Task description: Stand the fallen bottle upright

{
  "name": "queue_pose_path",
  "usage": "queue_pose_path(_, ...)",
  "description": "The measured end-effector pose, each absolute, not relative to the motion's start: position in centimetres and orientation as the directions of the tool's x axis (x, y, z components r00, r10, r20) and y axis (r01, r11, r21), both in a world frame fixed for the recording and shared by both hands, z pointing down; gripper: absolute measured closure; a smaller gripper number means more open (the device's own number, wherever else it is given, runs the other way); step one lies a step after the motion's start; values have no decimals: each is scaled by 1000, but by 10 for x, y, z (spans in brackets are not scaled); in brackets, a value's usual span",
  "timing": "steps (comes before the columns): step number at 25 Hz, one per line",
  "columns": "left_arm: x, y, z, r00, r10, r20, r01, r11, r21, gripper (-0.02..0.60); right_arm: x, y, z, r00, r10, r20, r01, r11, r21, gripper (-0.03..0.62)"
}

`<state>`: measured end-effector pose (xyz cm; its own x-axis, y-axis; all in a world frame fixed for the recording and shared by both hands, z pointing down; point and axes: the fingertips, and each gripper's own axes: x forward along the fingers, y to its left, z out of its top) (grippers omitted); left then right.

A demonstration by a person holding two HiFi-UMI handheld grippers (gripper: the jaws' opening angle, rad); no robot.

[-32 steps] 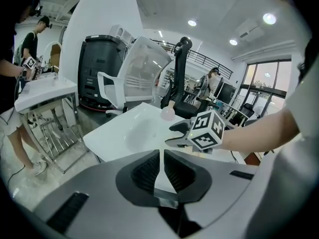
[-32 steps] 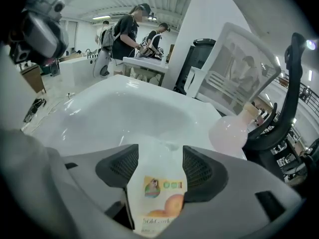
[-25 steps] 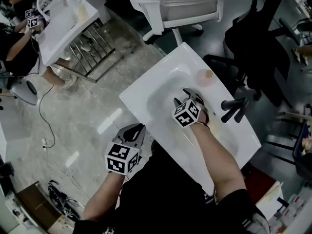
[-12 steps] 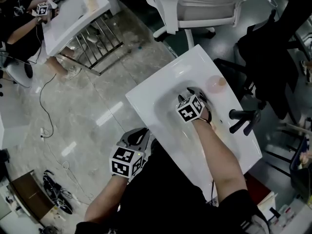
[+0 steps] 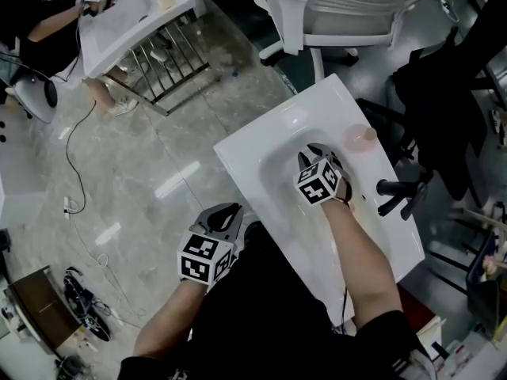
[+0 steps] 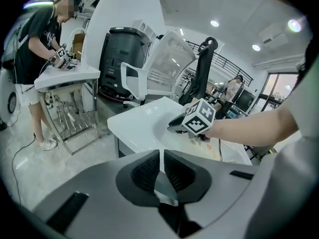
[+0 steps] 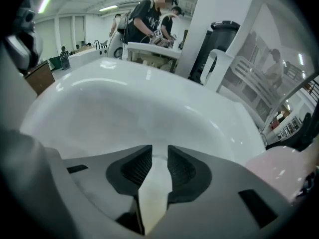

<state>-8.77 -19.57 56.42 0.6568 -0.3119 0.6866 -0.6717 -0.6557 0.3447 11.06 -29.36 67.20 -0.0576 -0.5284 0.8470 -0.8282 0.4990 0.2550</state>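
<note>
Bottle (image 7: 153,188) between right gripper (image 7: 159,156) jaws, just closing

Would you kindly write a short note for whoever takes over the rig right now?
Left gripper: tongs shut, empty, held beside the sink, over the floor.
Right gripper: down in the sink. Its tongs have just been closing around a pale thing, probably the bottle; grip unconfirmed.
Done: the reach only; no bottle shows upright.
Left: secure the grip, stand the bottle up, let go.
</note>
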Motion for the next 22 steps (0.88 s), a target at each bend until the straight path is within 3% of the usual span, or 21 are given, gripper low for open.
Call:
queue_pose_path(2, -89, -194, 559, 663, -313, 680, -665, -663, 343, 541, 102, -299, 637, -75, -608, 790, -840, 466, 278, 582)
queue_pose_path(6, -84, -186, 549, 679, -302, 669, -643, -684, 344, 543, 94, -288, 612, -103, -616, 781, -851, 461, 251, 579)
queue_pose_path(7, -81, -183, 547, 684, -297, 666, -636, -691, 344, 541, 97, -283, 617, -96, -601, 793, -853, 461, 246, 572)
queue_pose_path(8, -79, -181, 546, 687, -292, 665, -628, -698, 343, 541, 101, -278, 625, -87, -580, 810, -856, 459, 237, 523)
queue_pose_path(10, -77, -175, 547, 690, -281, 667, -619, -707, 342, 541, 111, -269, 647, -61, -529, 846, -868, 447, 217, 374)
queue_pose_path(15, -85, -163, 560, 670, -272, 691, -634, -694, 342, 541, 131, -256, 694, -3, -447, 895, -885, 419, 206, 371)
queue_pose_path(22, -96, -163, 581, 642, -280, 714, -674, -649, 352, 541, 128, -276, 700, 4, -439, 899, -863, 452, 225, 396)
